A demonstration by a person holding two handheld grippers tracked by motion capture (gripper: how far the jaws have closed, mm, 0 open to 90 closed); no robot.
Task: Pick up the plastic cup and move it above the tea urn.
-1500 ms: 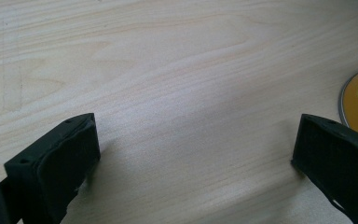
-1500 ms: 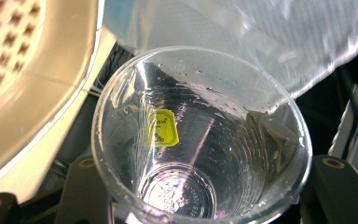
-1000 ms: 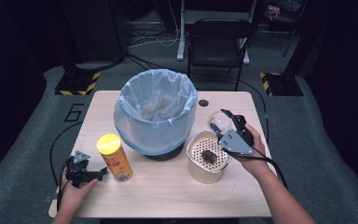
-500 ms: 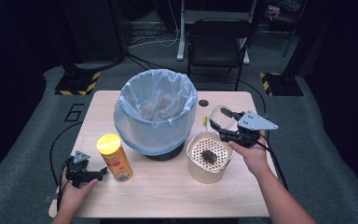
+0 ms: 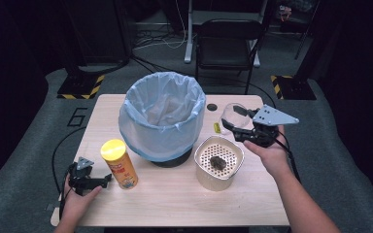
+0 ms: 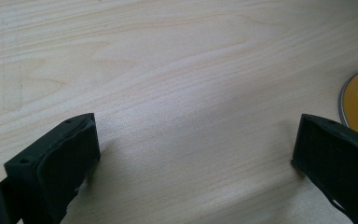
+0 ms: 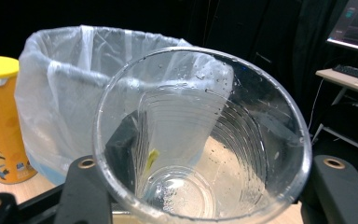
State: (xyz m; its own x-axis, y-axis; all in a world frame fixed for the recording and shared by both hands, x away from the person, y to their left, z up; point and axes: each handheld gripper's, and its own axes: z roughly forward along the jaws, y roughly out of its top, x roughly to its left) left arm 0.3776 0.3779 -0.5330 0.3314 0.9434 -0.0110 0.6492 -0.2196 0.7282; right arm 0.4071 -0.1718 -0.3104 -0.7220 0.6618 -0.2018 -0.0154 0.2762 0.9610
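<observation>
Right gripper view: clear plastic cup (image 7: 200, 140) clamped between the right gripper (image 7: 205, 196) jaws, mouth toward camera; left gripper (image 6: 191, 163) jaws wide.

White numeral "6" on the grey floor mat (image 5: 78, 118), canister (image 5: 119, 163) print unreadable

Left fingers (image 6: 60, 163): bare table (image 6: 182, 93) between them, chip can (image 5: 119, 162) just off the right one.
Right gripper (image 5: 233, 124): lined bin (image 5: 162, 121) rises ahead, strainer basket (image 5: 218, 162) beneath.
</observation>
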